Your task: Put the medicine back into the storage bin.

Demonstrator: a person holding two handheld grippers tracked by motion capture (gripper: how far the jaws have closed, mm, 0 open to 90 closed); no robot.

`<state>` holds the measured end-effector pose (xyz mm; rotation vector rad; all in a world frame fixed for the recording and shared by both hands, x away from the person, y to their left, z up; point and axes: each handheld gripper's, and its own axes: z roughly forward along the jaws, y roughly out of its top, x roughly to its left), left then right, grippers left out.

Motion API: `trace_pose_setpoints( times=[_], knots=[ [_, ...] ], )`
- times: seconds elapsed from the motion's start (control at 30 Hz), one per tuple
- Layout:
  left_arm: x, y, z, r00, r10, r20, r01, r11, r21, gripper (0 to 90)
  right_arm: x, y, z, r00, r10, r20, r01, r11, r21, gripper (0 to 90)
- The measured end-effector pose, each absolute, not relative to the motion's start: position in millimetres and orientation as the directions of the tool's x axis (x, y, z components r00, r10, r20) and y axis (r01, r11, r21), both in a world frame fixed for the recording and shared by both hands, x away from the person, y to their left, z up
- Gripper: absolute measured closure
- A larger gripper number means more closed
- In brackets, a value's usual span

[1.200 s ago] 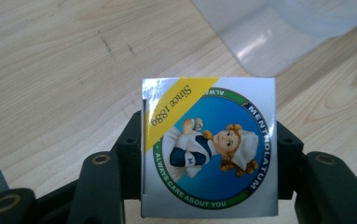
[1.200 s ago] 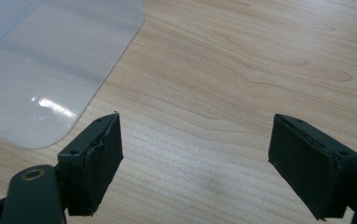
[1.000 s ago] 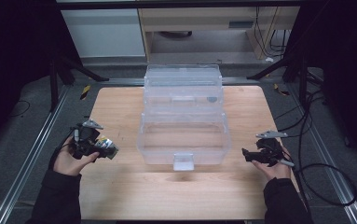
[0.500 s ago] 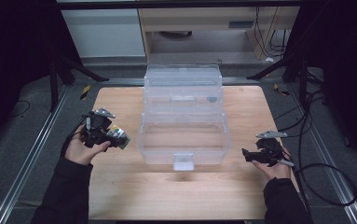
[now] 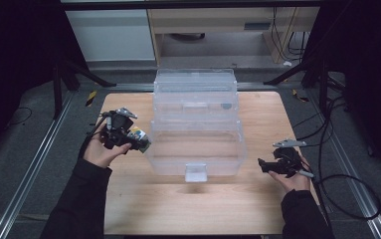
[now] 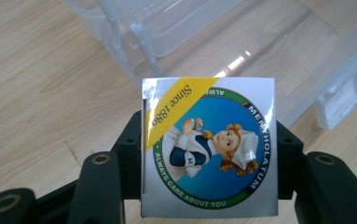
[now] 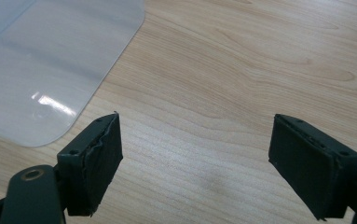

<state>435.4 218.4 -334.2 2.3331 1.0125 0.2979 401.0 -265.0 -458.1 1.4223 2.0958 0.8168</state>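
Note:
A clear plastic bin [image 5: 196, 144] with its lid folded back stands in the middle of the wooden table [image 5: 188, 209]. My left gripper [image 5: 139, 141] is shut on a small white Mentholatum box [image 6: 209, 147] with a blue round picture and a yellow stripe. It holds the box just left of the bin's front compartment; the bin's edge and latch [image 6: 339, 100] lie beyond it in the left gripper view. At the bin's right, near the table edge, my right gripper [image 5: 263, 165] stands open above bare wood, jaws wide apart, nothing between its fingertips [image 7: 97, 158].
The bin's clear corner [image 7: 50, 70] lies to the left in the right gripper view. A small dark item [image 5: 226, 105] rests in the bin's rear part. Black cables [image 5: 337, 194] trail off the table's right side. Metal rails [image 5: 34, 164] flank the table.
My left gripper has carried the box up and to the right, from the table's left edge to beside the bin. The right gripper has stayed still.

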Motion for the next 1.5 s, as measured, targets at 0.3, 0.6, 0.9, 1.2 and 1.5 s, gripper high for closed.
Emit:
trace_pose_setpoints(
  times=[0.3,0.6,0.9,1.2,1.5],
  knots=[
    [443.3,196.9,-342.5,0.715,0.699,-0.026,0.584,-0.576,0.572,44.6,401.4,-264.5,-458.6,-0.353,0.934,-0.052,0.653,0.286,0.701,17.2],
    [448.3,182.0,-356.1,0.728,0.685,-0.017,0.579,-0.601,0.552,44.5,401.6,-264.0,-459.4,-0.358,0.932,-0.057,0.652,0.294,0.699,17.2],
    [451.5,175.4,-371.9,0.733,0.68,-0.028,0.589,-0.612,0.528,44.5,401.6,-263.6,-459.5,-0.361,0.931,-0.055,0.654,0.295,0.697,17.2],
    [452.4,173.5,-383.1,0.737,0.675,-0.029,0.595,-0.628,0.501,44.4,402.2,-262.7,-460.7,-0.366,0.928,-0.063,0.654,0.305,0.693,17.1],
    [452.3,173.0,-394.6,0.738,0.674,-0.036,0.604,-0.636,0.481,44.1,402.1,-262.3,-460.8,-0.369,0.928,-0.061,0.655,0.305,0.691,17.0]
  ],
)
